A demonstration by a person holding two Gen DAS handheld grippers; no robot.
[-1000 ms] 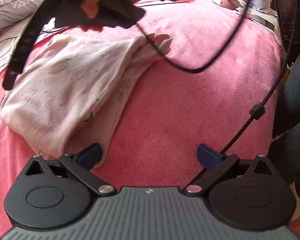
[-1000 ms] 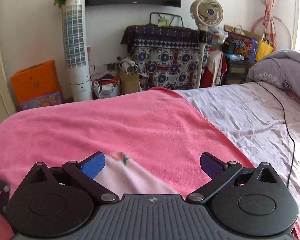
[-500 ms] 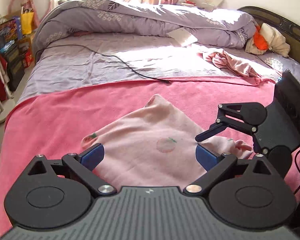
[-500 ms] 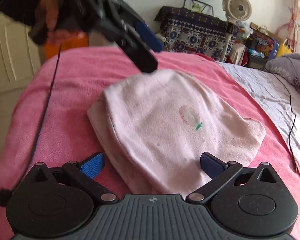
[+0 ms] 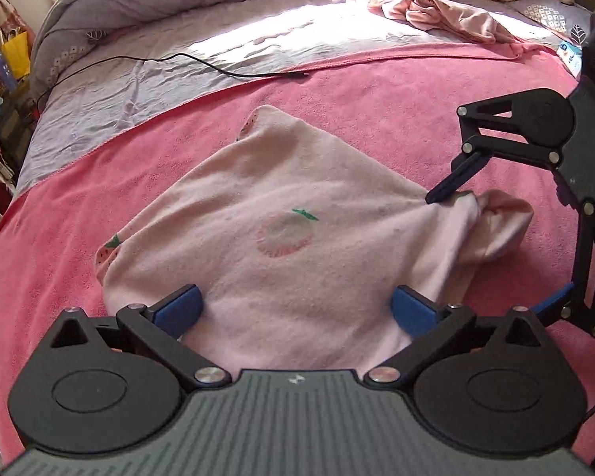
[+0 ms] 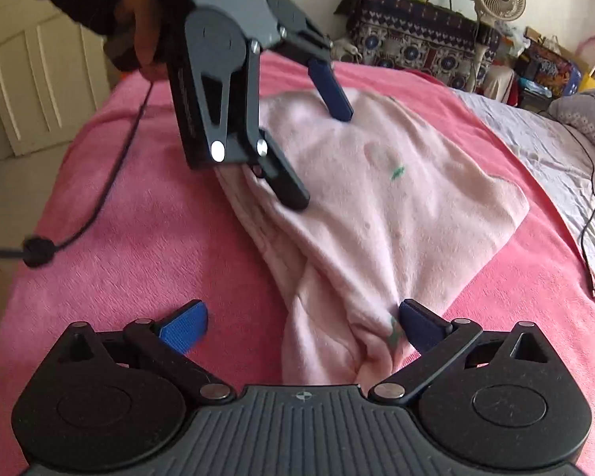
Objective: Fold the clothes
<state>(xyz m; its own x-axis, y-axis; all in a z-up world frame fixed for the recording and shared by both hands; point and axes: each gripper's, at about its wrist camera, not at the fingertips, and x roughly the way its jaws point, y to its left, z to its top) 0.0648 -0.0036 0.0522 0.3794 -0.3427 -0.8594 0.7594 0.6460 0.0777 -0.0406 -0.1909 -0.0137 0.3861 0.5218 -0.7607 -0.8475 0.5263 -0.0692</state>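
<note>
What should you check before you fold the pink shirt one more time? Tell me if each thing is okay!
1. Left tool open: ok, its fingers are spread over the pink shirt.
2. Right tool open: ok, its fingers are spread at the bunched end.
3. Shirt lying flat: not ok, one end is wrinkled and bunched.
4. Shirt fully on the pink blanket: ok.
5. Black cable away from the shirt: ok, it lies on the grey sheet.
6. Either tool actually touching the cloth: cannot tell.
</note>
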